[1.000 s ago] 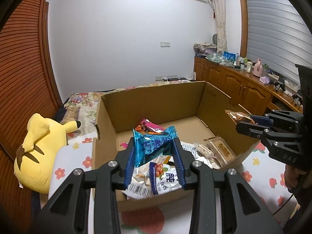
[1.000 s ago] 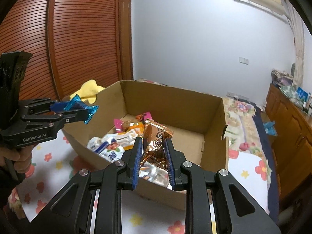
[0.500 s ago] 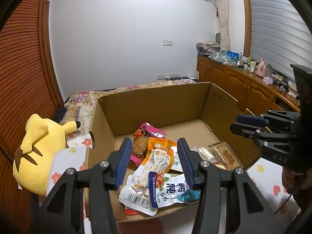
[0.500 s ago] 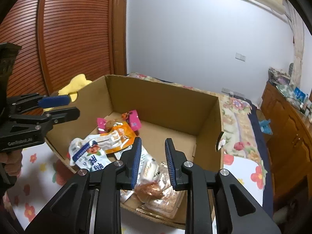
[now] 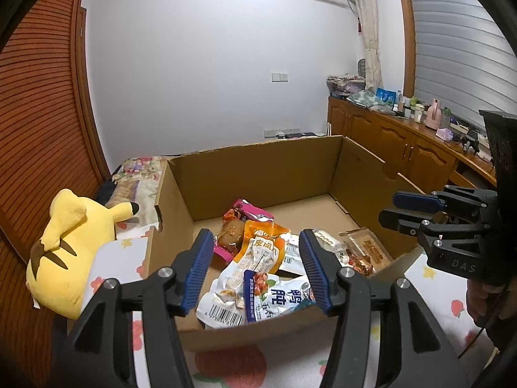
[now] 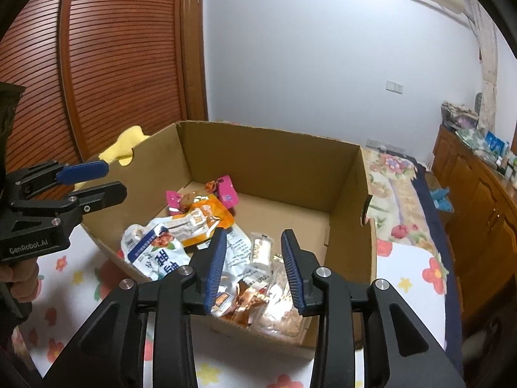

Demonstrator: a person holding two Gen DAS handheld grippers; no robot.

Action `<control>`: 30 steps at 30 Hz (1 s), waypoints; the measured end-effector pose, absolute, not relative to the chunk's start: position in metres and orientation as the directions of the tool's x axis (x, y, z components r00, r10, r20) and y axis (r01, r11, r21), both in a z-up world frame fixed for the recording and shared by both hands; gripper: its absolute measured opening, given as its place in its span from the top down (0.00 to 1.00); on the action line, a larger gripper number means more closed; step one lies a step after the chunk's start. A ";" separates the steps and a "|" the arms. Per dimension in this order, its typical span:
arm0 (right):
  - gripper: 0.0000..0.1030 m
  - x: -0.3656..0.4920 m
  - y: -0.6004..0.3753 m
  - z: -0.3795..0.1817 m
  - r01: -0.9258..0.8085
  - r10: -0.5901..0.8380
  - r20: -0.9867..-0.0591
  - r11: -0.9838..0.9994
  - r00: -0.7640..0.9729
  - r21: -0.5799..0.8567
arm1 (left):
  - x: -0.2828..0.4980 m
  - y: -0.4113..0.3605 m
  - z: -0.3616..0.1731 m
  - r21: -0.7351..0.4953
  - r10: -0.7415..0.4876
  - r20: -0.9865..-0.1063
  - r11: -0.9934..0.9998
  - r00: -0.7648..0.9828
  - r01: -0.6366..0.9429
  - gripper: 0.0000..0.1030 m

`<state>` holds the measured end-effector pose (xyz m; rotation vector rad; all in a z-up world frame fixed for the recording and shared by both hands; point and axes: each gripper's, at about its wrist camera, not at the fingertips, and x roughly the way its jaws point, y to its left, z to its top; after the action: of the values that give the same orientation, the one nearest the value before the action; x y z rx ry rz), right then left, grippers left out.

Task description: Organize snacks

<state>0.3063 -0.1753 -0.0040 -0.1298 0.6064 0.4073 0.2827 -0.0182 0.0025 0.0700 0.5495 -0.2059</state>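
Cardboard box (image 5: 258, 168), one, open-topped, on a flower-printed bedcover (image 6: 407, 265); it holds the snacks, all lying loose on its floor toward the near wall. I count one pink packet (image 5: 247, 215), one orange pouch (image 5: 263, 250), one white-and-blue pouch with a barcode (image 5: 258, 300), one small white bar (image 6: 261, 247), one clear packet of brown pieces (image 5: 371, 252), and some crinkled foil wrappers (image 6: 245, 297) I cannot separate. My left gripper (image 5: 257, 273) hangs above the near rim, tilted down, jaws just opened and spread, nothing between them. My right gripper (image 6: 253, 270) sits likewise over the near right corner, jaws just opened, parted and empty. One yellow plush toy (image 5: 68, 249) lies beside the box's left wall.
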 end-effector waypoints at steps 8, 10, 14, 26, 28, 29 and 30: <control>0.50 0.278 -0.177 0.013 -0.390 0.336 -0.533 0.921 0.776 0.013 | 0.248 -0.017 0.021 0.037 -0.157 -0.474 0.980 0.866 0.198 0.35; 0.48 0.269 -0.179 0.019 -0.383 0.336 -0.519 0.924 0.786 0.018 | 0.239 -0.017 0.026 0.042 -0.152 -0.460 0.980 0.875 0.193 0.35; 0.41 0.251 -0.182 0.028 -0.372 0.336 -0.493 0.928 0.803 0.026 | 0.219 -0.014 0.036 0.058 -0.140 -0.425 0.982 0.894 0.181 0.31; 0.14 0.198 -0.194 0.065 -0.299 0.275 -0.386 0.954 0.880 -0.001 | 0.174 -0.006 0.065 0.045 -0.084 -0.363 0.993 0.928 0.108 0.11; 0.13 0.190 -0.194 0.070 -0.288 0.265 -0.369 0.958 0.891 -0.008 | 0.167 -0.006 0.068 0.041 -0.074 -0.354 0.995 0.932 0.094 0.09; 0.11 0.185 -0.195 0.072 -0.283 0.261 -0.361 0.959 0.895 -0.010 | 0.163 -0.007 0.069 0.043 -0.071 -0.349 0.995 0.934 0.092 0.08; 0.10 0.181 -0.195 0.074 -0.279 0.257 -0.354 0.960 0.899 -0.012 | 0.159 -0.007 0.070 0.046 -0.070 -0.342 0.995 0.937 0.091 0.07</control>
<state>0.1808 -0.1949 0.0743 -0.0627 0.3575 0.2774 0.1590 -0.0074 0.0699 0.0611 0.3471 -0.0818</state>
